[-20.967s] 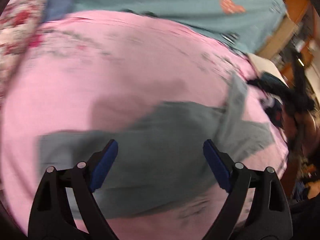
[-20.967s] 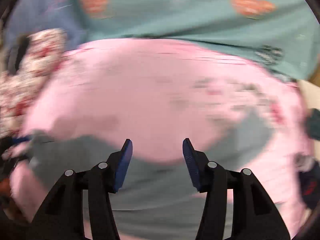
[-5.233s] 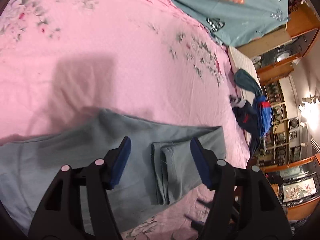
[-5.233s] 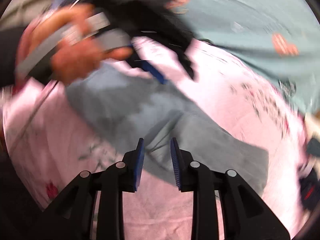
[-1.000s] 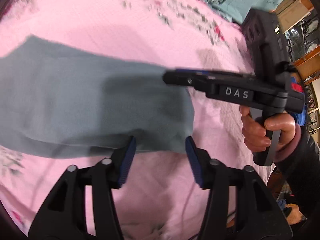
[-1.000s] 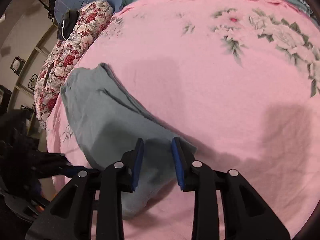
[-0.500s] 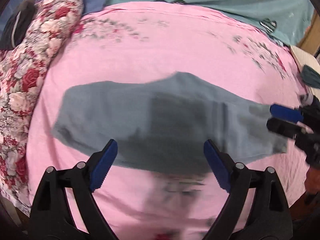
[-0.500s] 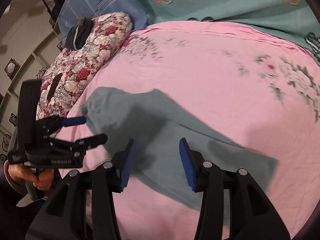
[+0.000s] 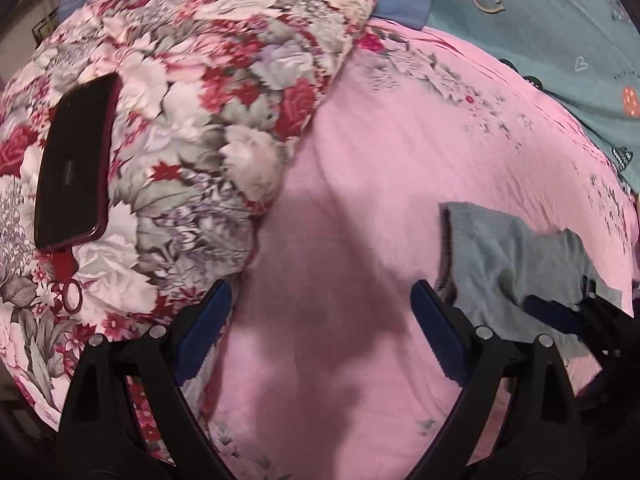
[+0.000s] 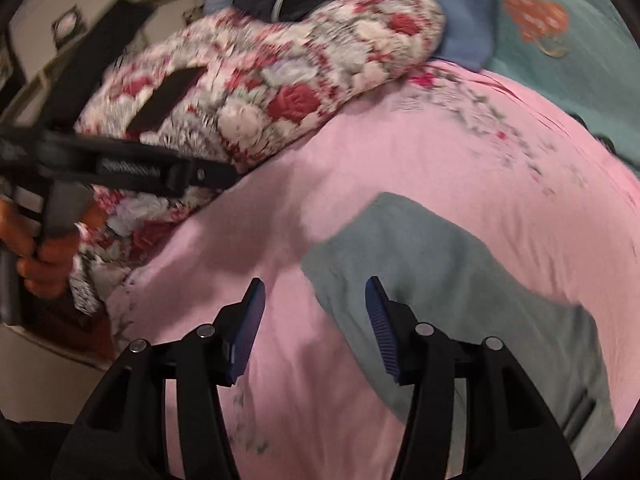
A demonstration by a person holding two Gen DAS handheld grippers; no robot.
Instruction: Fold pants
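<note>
Our left tool (image 9: 320, 332) and right tool (image 10: 314, 312) have let go and both are spread wide, holding nothing. The pants (image 10: 452, 280) now lie folded shorter on the pink bed (image 9: 400, 152), so we may need just one more fold.

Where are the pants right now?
The grey pants lie folded on the pink bedsheet, right of centre in the right wrist view, just beyond the open right gripper and away from the floral quilt.
</note>
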